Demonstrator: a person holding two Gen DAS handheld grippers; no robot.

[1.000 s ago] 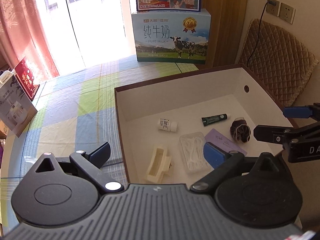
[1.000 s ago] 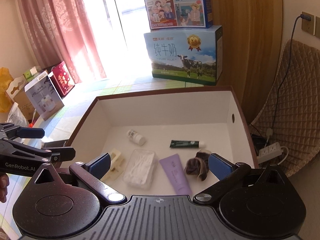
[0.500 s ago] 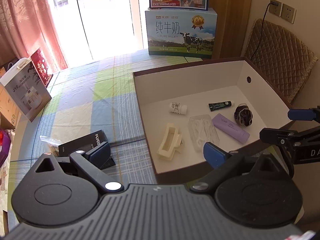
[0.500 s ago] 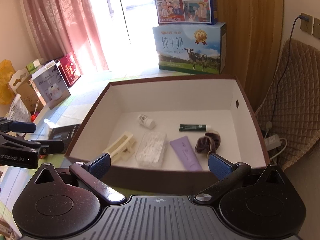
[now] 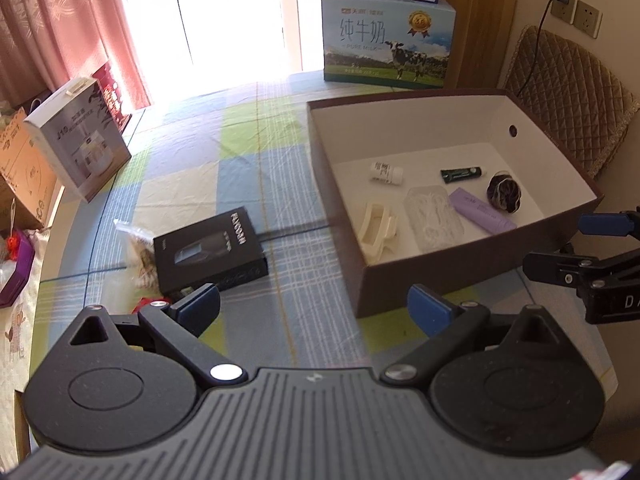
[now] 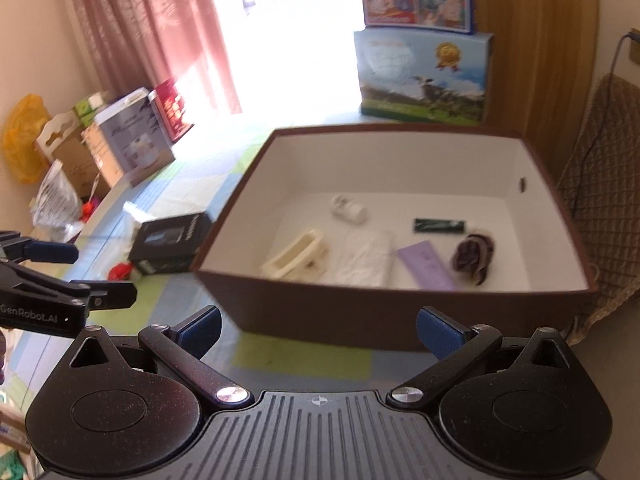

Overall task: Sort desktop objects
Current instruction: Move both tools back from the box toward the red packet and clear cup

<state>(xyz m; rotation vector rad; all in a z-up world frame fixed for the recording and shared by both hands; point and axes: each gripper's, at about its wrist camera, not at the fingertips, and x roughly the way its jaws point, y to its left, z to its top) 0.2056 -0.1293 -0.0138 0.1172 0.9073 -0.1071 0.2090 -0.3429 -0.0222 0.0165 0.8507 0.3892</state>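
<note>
A brown box with white inside [image 5: 460, 268] [image 6: 360, 308] holds a white bottle [image 5: 386, 173] [image 6: 349, 209], a dark green tube [image 5: 461, 174] [image 6: 439, 226], a purple tube [image 5: 480, 210] [image 6: 426, 264], a dark scrunchie [image 5: 503, 192] [image 6: 474, 254], a clear packet [image 5: 434, 216] [image 6: 366, 258] and a cream hair clip [image 5: 376, 230] [image 6: 296, 254]. Left of the box, on the checked cloth, lie a black carton [image 5: 210, 250] [image 6: 172, 242], a snack bag [image 5: 138, 248] and a small red item [image 6: 120, 270]. My left gripper [image 5: 314, 310] and right gripper [image 6: 318, 330] hang open and empty in front of the box.
A milk carton box [image 5: 388, 42] [image 6: 424, 76] stands at the table's far edge. A grey appliance box [image 5: 78, 140] [image 6: 134, 144] and other cartons stand at the left. A quilted chair back [image 5: 568, 108] and wall sockets [image 5: 576, 14] are on the right.
Both grippers have pulled back from above the box toward the near edge; the black carton, snack bag and red item came into view. Both stay open.
</note>
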